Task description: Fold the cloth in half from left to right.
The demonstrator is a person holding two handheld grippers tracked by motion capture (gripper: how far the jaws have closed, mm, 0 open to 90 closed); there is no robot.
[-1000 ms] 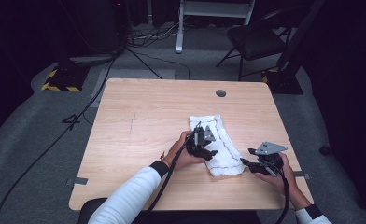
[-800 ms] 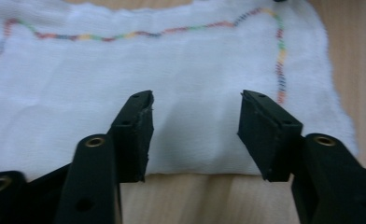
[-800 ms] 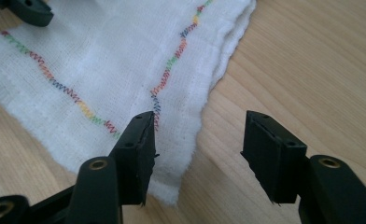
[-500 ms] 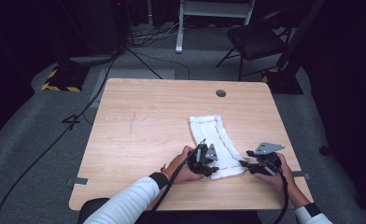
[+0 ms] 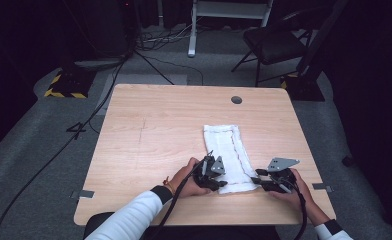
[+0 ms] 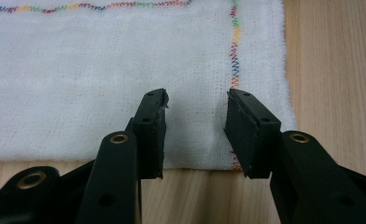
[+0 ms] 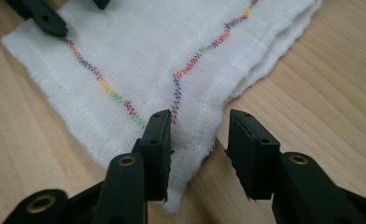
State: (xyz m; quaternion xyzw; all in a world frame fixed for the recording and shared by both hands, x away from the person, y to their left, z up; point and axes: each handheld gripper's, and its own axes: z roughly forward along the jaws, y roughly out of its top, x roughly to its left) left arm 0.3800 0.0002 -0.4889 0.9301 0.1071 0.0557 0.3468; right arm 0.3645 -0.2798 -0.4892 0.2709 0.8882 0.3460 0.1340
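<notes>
A white towel (image 5: 230,150) with multicoloured zigzag stitching lies folded in a long strip on the wooden table (image 5: 159,130). My left gripper (image 5: 222,181) is at its near left corner. In the left gripper view its jaws (image 6: 196,100) have just been closing and stand apart over the flat towel (image 6: 102,65), not pinching it. My right gripper (image 5: 258,181) is at the near right corner. Its jaws (image 7: 199,119) have just been closing and straddle the corner of the towel (image 7: 172,46), with a gap still showing. The left gripper's fingertips (image 7: 45,18) show beyond.
A round cable hole (image 5: 236,99) sits near the table's far edge. Grey tape tabs (image 5: 85,193) mark the near corners. Behind the table are a dark chair (image 5: 274,42), a white stand (image 5: 191,30) and cables on the grey floor.
My left hand has drawn back from the towel's middle to its near left corner. The rumpled towel now lies flat and straight. The right hand has stayed in place.
</notes>
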